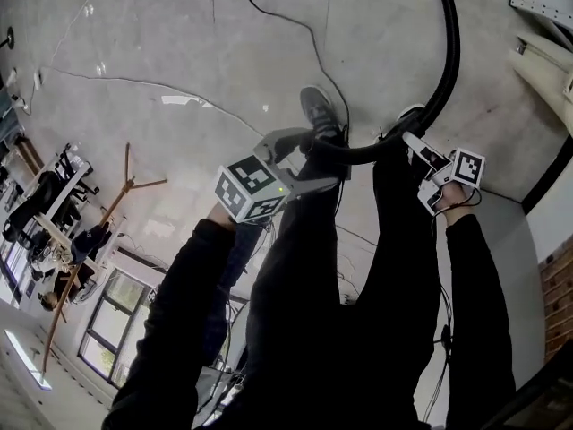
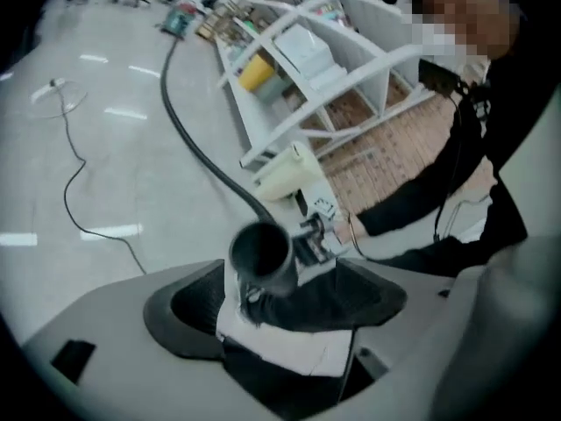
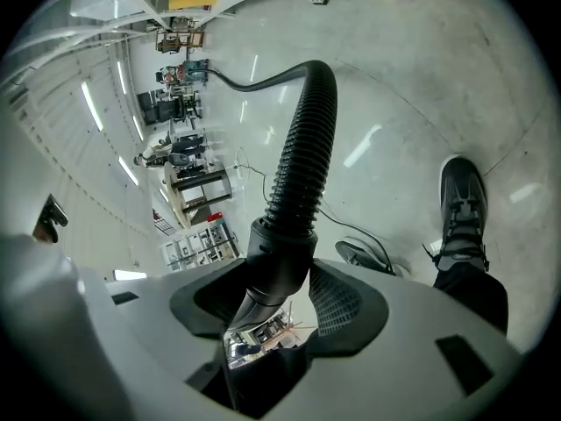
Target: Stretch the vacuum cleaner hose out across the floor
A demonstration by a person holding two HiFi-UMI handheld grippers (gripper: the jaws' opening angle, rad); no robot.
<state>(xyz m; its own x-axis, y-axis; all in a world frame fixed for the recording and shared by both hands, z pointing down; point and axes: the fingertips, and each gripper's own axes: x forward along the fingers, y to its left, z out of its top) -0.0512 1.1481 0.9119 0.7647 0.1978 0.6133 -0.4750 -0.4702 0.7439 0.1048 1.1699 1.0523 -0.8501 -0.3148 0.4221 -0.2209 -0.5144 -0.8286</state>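
Observation:
The black ribbed vacuum hose (image 1: 453, 52) arcs down from the top right of the head view and bends in front of the person's legs. My right gripper (image 1: 409, 147) is shut on it. In the right gripper view the hose's smooth cuff (image 3: 279, 253) sits clamped between both pads of the right gripper (image 3: 280, 298), and the hose (image 3: 302, 147) runs away across the floor. My left gripper (image 1: 307, 158) stands wide open at the hose's free end. In the left gripper view the open hose mouth (image 2: 261, 254) hangs between the spread jaws of the left gripper (image 2: 280, 303) without touching the pads.
A thin black cable (image 1: 295, 25) snakes over the pale concrete floor. The person's shoe (image 1: 320, 110) stands just beyond the left gripper. White shelving (image 2: 324, 51) and a cream-coloured body (image 2: 285, 172) lie on the right side. A brick wall (image 1: 560, 285) borders the right.

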